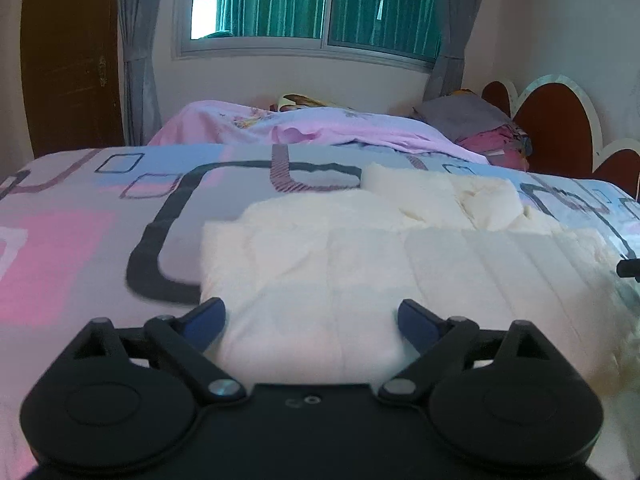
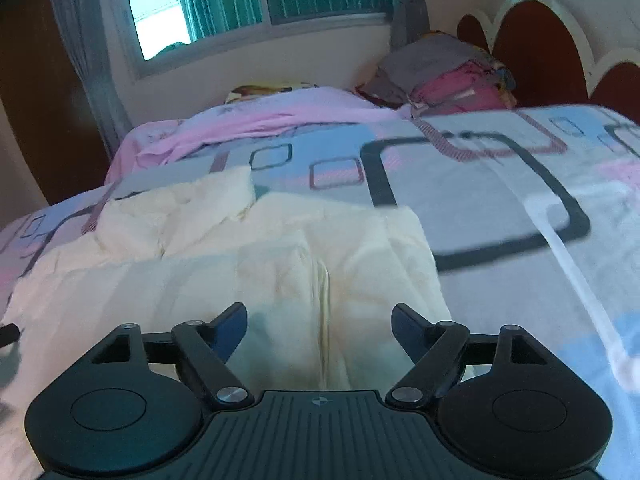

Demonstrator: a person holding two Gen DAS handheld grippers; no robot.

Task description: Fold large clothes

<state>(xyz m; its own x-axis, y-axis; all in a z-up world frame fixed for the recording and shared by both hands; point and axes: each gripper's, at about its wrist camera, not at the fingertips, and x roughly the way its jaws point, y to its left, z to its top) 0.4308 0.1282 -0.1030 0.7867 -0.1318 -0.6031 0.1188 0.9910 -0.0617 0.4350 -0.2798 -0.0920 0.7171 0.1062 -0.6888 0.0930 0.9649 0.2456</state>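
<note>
Cloth fills the middle of the left wrist view: a big cream garment [image 1: 360, 264] lies flat on the patterned bed sheet [image 1: 80, 248]. The left gripper [image 1: 311, 322] hangs right over its near edge with its jaws wide apart and nothing in them. The garment looks soft, light and floppy, so it will bend and sag when it is lifted. A good spot to grab looks like a corner or the folded edge on the left side, where the cloth is thick. At the far end a bunched-up part [image 1: 444, 196] sits in a lump and may need smoothing. Behind it lie a pink blanket [image 1: 320, 128] and a pile of clothes [image 1: 480, 124] by the red headboard [image 1: 556, 124]. A window [image 1: 312, 4] is on the back wall.

From the right wrist view, the same garment [image 2: 224, 264] lies under the right gripper [image 2: 319, 326], which is also spread wide and holds nothing. A long crease [image 2: 324, 300] runs down the cloth between the jaws. The right edge of the garment is close by and easy to reach. The sheet beside it [image 2: 520, 216] is bare, so nothing there blocks a fold. The clothes pile [image 2: 448, 72] is well apart.
</note>
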